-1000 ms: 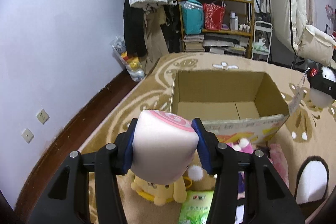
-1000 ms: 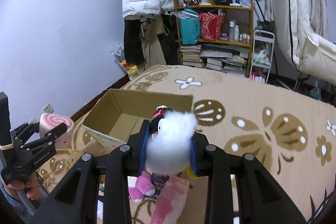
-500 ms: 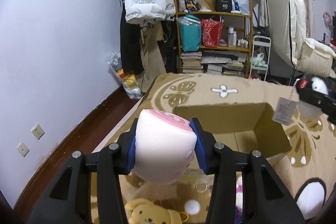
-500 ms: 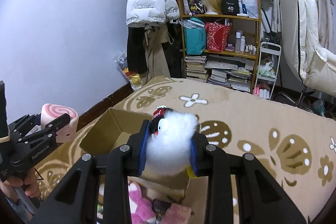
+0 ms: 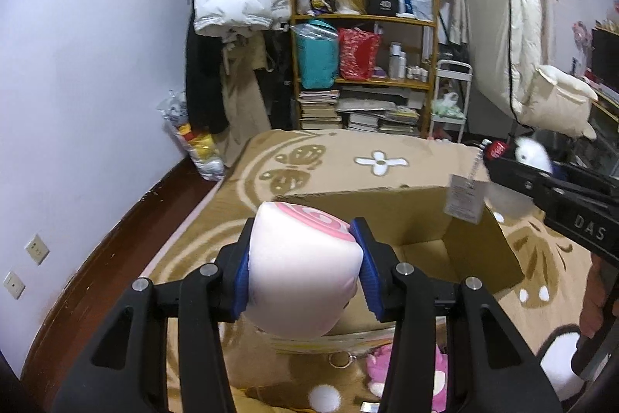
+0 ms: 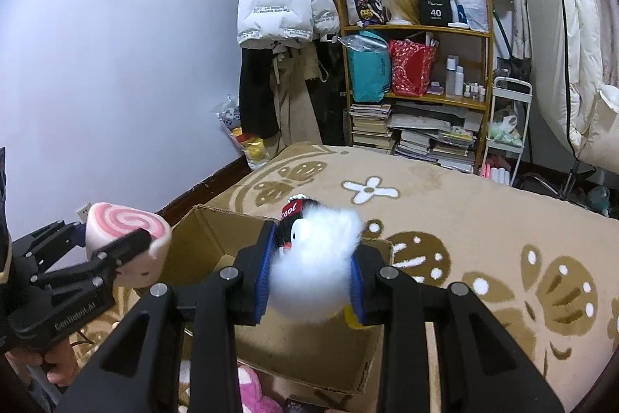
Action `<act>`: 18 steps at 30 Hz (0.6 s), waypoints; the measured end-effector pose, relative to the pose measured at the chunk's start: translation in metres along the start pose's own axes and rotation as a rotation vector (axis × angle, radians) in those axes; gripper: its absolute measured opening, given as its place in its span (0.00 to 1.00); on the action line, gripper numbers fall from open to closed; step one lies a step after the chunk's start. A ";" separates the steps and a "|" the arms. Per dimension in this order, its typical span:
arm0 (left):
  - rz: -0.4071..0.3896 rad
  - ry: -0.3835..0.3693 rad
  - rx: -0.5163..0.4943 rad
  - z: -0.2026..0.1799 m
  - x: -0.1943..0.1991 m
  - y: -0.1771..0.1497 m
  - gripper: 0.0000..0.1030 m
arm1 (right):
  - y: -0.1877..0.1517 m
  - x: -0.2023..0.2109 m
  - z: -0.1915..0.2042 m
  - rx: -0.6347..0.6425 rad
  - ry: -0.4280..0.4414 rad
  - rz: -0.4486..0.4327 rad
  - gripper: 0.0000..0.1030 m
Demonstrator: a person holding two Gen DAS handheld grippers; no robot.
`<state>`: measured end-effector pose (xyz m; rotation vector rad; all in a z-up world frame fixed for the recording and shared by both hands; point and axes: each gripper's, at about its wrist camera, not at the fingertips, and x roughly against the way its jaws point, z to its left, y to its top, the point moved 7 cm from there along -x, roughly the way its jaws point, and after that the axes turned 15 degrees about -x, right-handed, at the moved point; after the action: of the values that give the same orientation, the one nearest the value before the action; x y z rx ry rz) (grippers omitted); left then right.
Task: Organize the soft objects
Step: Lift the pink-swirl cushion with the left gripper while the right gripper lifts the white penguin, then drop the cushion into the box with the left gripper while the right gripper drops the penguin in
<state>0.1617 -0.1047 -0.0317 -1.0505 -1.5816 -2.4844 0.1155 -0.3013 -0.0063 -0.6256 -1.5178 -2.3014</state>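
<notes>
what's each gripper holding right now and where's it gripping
The left gripper squeezes the pink swirl plush roll across its sides. The right gripper clamps the fluffy white penguin toy by its body.

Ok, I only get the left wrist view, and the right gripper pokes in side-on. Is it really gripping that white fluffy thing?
Observer: Yes. The right wrist view shows the right gripper with its jaws shut on a fluffy white penguin toy in a red cap.
Operator: Is it over the box?
Observer: It looks so. The open top of the cardboard box lies right behind and below the toy.
Operator: And my roll?
Observer: The pink swirl roll plush sits by the box's left corner, seemingly short of the opening.
</notes>
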 end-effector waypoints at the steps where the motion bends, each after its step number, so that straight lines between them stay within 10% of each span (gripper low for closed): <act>1: 0.001 -0.004 -0.005 -0.002 -0.002 -0.001 0.45 | -0.001 -0.002 -0.001 0.004 -0.002 0.002 0.34; 18: 0.110 -0.056 -0.021 -0.021 -0.042 -0.027 0.51 | -0.035 -0.046 -0.030 -0.020 -0.051 0.135 0.37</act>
<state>0.1738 -0.1225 -0.0813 -1.1856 -1.4713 -2.4263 0.1324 -0.3143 -0.0684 -0.7732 -1.4300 -2.2172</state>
